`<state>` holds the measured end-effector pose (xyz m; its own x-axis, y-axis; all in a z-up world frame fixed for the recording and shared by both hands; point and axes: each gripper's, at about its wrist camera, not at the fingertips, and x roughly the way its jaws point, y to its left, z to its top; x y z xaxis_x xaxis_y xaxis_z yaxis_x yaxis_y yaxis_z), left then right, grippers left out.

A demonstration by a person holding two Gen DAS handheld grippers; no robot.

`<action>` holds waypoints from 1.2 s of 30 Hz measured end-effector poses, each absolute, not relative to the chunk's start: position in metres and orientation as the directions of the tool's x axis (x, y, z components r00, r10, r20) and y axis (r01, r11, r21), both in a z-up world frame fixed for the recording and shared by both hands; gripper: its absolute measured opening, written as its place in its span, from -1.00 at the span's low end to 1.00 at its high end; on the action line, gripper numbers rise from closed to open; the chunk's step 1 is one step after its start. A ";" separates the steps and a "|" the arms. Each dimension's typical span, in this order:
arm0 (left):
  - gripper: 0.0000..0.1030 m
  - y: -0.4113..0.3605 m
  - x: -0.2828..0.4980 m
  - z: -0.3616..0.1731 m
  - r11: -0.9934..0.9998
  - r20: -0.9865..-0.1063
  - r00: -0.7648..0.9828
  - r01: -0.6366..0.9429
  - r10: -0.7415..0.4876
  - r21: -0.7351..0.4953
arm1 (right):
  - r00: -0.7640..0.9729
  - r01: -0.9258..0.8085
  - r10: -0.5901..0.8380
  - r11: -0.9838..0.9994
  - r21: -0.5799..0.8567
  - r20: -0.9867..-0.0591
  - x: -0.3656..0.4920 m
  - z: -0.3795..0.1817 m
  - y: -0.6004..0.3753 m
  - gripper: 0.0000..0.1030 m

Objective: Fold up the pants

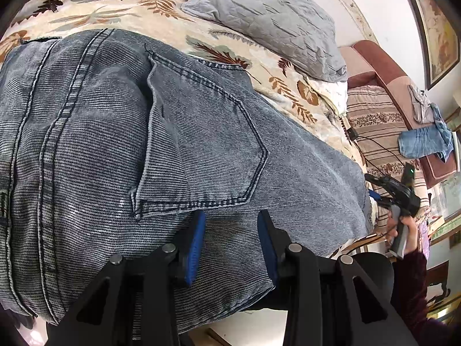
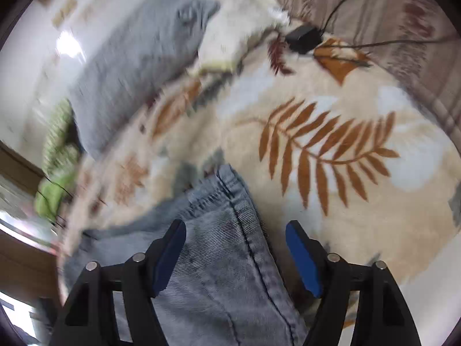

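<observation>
Left wrist view: shows grey-blue jeans (image 1: 173,144) spread seat-up across the near part of a bed (image 1: 115,14) covered in a leaf-print blanket, back pocket (image 1: 201,150) facing up, waist end hanging over the bed's near edge. Places a grey quilted pillow (image 1: 268,20) toward the bed's far right corner, apart from the jeans. Sets the left gripper (image 1: 232,242) over the denim just below the pocket, blue pads partly apart with cloth lying between them; cannot tell whether pinching a fold or merely resting above it.

Right wrist view: blurred toward the left side. Shows a narrower stretch of the jeans (image 2: 224,259) with a dark stitched seam, ending in open blanket (image 2: 331,144) short of the bed's middle. Sets the right gripper (image 2: 236,248) released, jaws wide, the left pad above the denim, the right pad over bare blanket beside the seam, neither pressing on cloth. Places a small black box (image 2: 304,39) with cables at the bed's far edge, beside the pillow (image 2: 138,66).
</observation>
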<state>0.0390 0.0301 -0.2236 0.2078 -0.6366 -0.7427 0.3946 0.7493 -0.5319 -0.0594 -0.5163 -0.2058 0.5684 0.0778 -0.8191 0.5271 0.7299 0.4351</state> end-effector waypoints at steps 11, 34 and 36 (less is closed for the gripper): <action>-0.26 0.035 0.043 -0.223 0.746 -0.736 0.201 0.366 -0.647 -0.556 | 0.562 0.468 -0.107 0.859 0.209 -0.820 -0.035 -0.158 -0.489 -0.65; 0.01 0.026 0.051 -0.159 0.793 -0.715 0.367 0.415 -0.595 -0.447 | 0.687 0.460 0.008 0.769 0.444 -0.726 -0.030 -0.142 -0.478 -0.65; 0.01 0.017 0.061 -0.165 0.810 -0.741 0.360 0.408 -0.567 -0.422 | 0.696 0.365 0.115 0.793 0.487 -0.709 -0.015 -0.141 -0.440 -0.65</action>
